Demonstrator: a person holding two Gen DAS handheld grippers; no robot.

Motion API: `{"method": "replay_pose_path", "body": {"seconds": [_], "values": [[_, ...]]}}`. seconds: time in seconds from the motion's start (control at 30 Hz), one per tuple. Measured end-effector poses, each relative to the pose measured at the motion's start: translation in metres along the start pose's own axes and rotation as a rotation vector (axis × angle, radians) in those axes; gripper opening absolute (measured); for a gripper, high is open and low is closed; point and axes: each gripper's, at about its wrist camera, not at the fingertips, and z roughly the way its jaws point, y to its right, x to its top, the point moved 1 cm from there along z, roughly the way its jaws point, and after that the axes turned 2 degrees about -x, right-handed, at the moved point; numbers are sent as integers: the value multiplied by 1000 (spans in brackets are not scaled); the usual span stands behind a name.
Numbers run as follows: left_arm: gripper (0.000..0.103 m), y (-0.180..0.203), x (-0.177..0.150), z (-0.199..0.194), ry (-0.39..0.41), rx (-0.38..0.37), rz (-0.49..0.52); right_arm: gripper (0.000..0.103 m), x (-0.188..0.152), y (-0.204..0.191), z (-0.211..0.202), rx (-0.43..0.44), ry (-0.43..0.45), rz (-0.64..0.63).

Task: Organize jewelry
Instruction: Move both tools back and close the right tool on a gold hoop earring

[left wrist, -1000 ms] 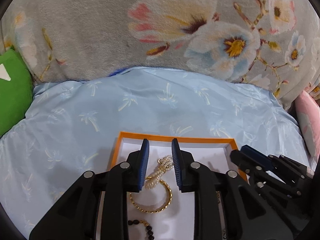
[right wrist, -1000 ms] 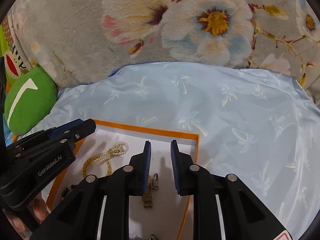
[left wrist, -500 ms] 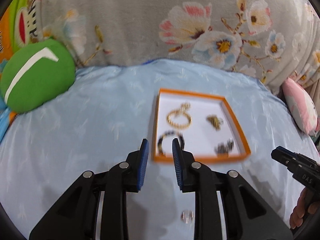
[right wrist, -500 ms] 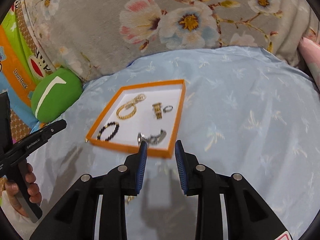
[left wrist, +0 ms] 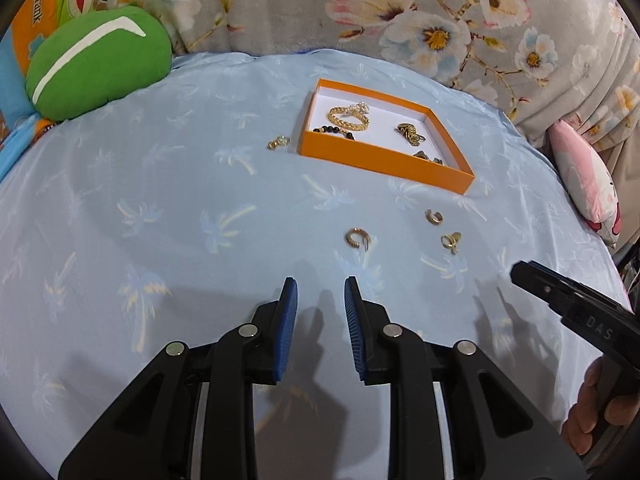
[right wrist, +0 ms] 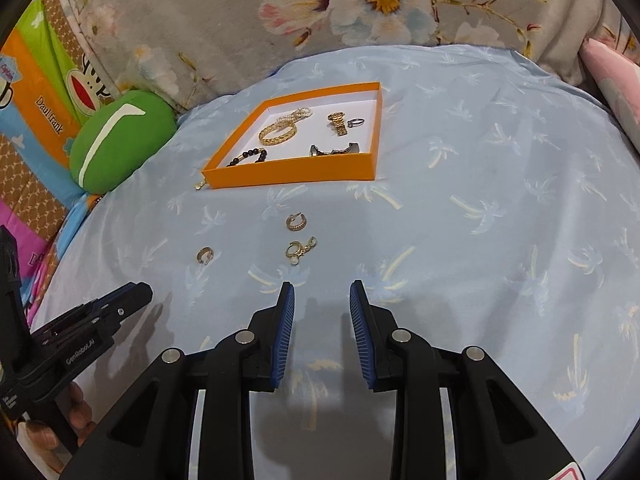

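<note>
An orange tray with a white floor lies on the blue sheet at the far side. It holds a gold chain bracelet, a black bead bracelet and other pieces. Three gold earrings lie loose on the sheet in front of it. A fourth earring lies by the tray's left wall. My left gripper hovers short of them, open by a narrow gap and empty. My right gripper is open too, just behind the nearest earring.
A green cushion sits at the far left. A flowered grey blanket rises behind the tray, and a pink pillow lies at the right. The blue sheet spreads wide around the tray.
Both grippers have drawn back from over the tray toward me. The tray now lies far ahead and the loose earrings have come into view. The right jaws stand slightly wider.
</note>
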Motion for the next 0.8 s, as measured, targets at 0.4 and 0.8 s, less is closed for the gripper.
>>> {"method": "replay_pose_path", "body": {"seconds": [0.4,0.8], "values": [[24,-9,-6,4,-6,-9,-40,28,12,-22,33,-17,-21,6],[31,-9,1,8,1,-14,-38,28,29,-20,50,-45,-21,1]]}}
